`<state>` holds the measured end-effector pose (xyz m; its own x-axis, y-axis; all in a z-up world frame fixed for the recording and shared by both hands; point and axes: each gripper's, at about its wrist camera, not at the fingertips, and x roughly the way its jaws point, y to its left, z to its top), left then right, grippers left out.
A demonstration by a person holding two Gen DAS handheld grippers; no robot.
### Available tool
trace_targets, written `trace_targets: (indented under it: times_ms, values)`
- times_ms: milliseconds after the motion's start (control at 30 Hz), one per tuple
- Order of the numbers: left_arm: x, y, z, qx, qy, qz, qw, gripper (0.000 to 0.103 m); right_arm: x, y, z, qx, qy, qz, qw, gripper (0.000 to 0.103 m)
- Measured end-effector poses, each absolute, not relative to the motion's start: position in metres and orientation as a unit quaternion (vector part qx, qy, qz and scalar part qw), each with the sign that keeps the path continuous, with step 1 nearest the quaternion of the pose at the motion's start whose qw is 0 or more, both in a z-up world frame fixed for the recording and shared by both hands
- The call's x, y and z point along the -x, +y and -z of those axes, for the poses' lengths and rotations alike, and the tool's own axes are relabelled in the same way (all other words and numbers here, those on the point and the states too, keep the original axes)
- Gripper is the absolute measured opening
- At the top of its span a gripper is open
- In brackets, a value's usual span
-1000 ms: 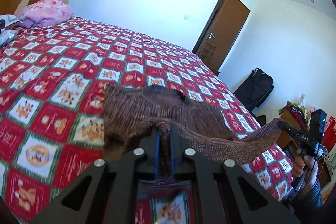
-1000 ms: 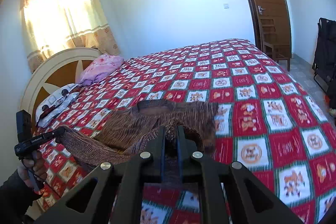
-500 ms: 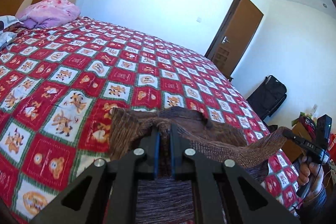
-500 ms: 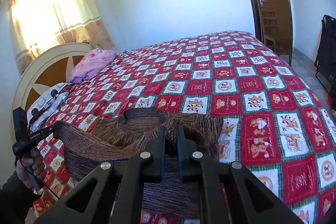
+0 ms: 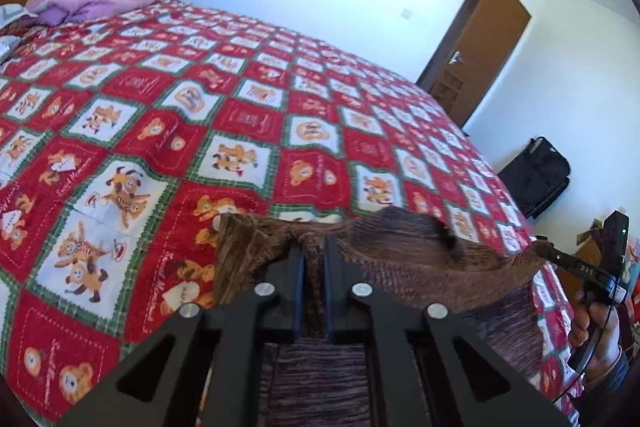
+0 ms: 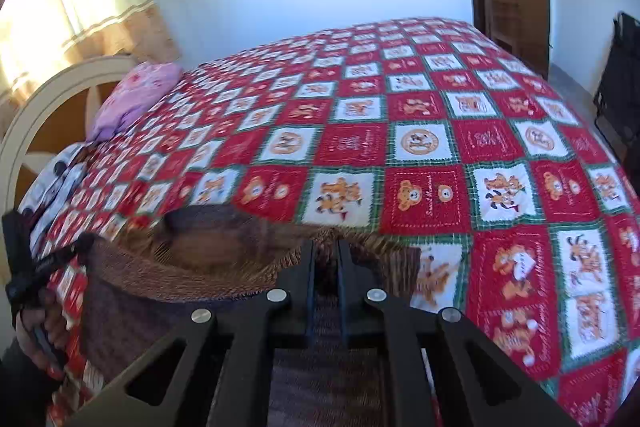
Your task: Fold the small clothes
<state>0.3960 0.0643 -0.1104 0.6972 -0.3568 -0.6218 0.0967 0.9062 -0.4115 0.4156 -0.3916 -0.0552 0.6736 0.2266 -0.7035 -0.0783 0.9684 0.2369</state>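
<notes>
In the right wrist view the brown knitted garment (image 6: 208, 267) is smeared by motion blur, so its weave and neckline cannot be read. The left gripper (image 6: 86, 241) there is dark and partly cut by the frame's edge. In the left wrist view the garment's lower part (image 5: 320, 379) runs off the bottom edge.

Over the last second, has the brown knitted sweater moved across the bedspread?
Yes. The brown knitted sweater, pinched in both claws, has been pulled toward the near edge of the bedspread, away from the headboard.

tongs (image 5: 312, 255): black, blue-edged; silver screws (four) | hand (image 5: 592, 327): dark sleeve
</notes>
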Motion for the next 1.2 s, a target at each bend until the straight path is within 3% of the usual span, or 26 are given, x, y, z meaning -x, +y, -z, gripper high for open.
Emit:
trace_targets:
  times_ms: [67,100,133,167,200,233,300,433,633,833,933,1200]
  values:
    - [-0.403,0.066,0.118,0.179,0.381,0.118,0.899,0.013,-0.432,-0.396,0.066,-0.106,0.405,-0.083,0.905,0.014]
    - [-0.406,0.066,0.122,0.179,0.392,0.109,0.896,0.013,-0.439,-0.398,0.07,-0.104,0.407,-0.068,0.905,0.028]
    - [-0.406,0.067,0.124,0.182,0.398,0.107,0.893,0.016,-0.443,-0.399,0.073,-0.094,0.407,-0.049,0.907,0.063]
    - [-0.405,0.068,0.126,0.184,0.402,0.103,0.891,0.019,-0.444,-0.399,0.074,-0.09,0.407,-0.04,0.908,0.078]
    - [-0.402,0.07,0.127,0.18,0.406,0.089,0.891,0.032,-0.444,-0.402,0.075,-0.091,0.406,-0.037,0.909,0.083]
    - [-0.4,0.072,0.128,0.176,0.408,0.074,0.893,0.052,-0.439,-0.404,0.075,-0.098,0.399,-0.045,0.911,0.083]
    - [-0.392,0.081,0.125,0.182,0.401,0.054,0.896,0.07,-0.43,-0.406,0.076,-0.099,0.4,-0.049,0.91,0.083]
    - [-0.375,0.089,0.118,0.167,0.387,0.053,0.905,0.07,-0.407,-0.408,0.082,-0.091,0.413,-0.054,0.905,0.083]
    - [-0.371,0.044,0.122,0.014,0.416,0.037,0.908,0.074,-0.399,-0.399,0.088,-0.041,0.431,-0.047,0.9,0.079]
    - [-0.39,0.032,0.142,-0.028,0.446,0.022,0.894,0.074,-0.389,-0.369,0.094,-0.004,0.44,-0.079,0.895,0.079]
    - [-0.412,0.045,0.143,-0.024,0.441,-0.027,0.897,0.082,-0.387,-0.352,0.098,0.0,0.445,-0.101,0.89,0.079]
    - [-0.411,0.08,0.119,0.023,0.393,-0.079,0.916,0.082,-0.376,-0.336,0.11,0.001,0.453,-0.119,0.883,0.079]
